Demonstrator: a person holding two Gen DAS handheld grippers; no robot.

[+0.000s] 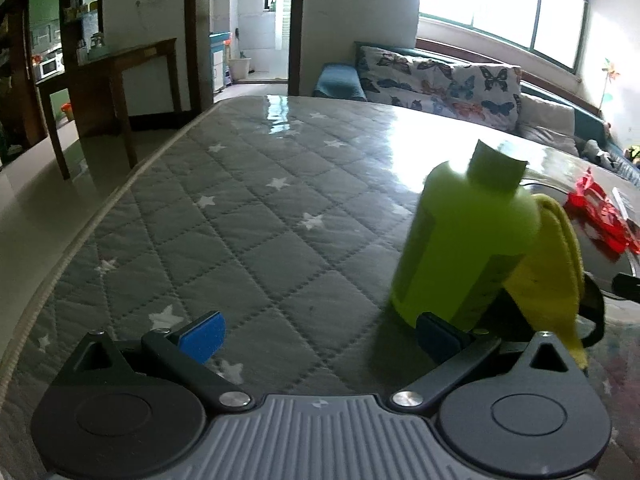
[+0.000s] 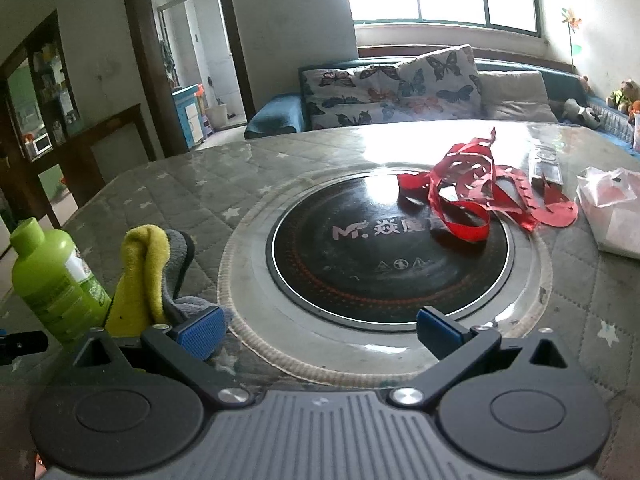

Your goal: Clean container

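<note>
Nothing looks cleaned yet, so the job seems to be at its very start. The left gripper (image 1: 320, 340) has its two blue fingers wide apart and holds nothing. The right gripper (image 2: 320, 330) is the same, fingers spread and empty. The thing to clean is most likely the green bottle (image 1: 464, 240), which stands upright on the table (image 1: 248, 208), just ahead and to the right of the left gripper, very close to its right finger but not between the fingers. From the right gripper, the bottle is off to the left. A yellow cloth (image 2: 140, 276) stands bunched up between the bottle and the right gripper's left finger, with a grey cloth (image 2: 180, 276) tucked against it. The cloths touch or nearly touch the bottle. What is left, as a guess, is to pick up the bottle with one gripper, take a cloth with the other, and wipe. Straight ahead of the right gripper is a round black cooker plate (image 2: 384, 248) set into the table. A tangle of red paper strips (image 2: 480, 188) lies on its far right side, and a white plastic bag (image 2: 612, 208) sits further right. These are well away from the bottle and should not get in the way. The cloths leaning by the bottle could be bumped when the left gripper closes in.
</note>
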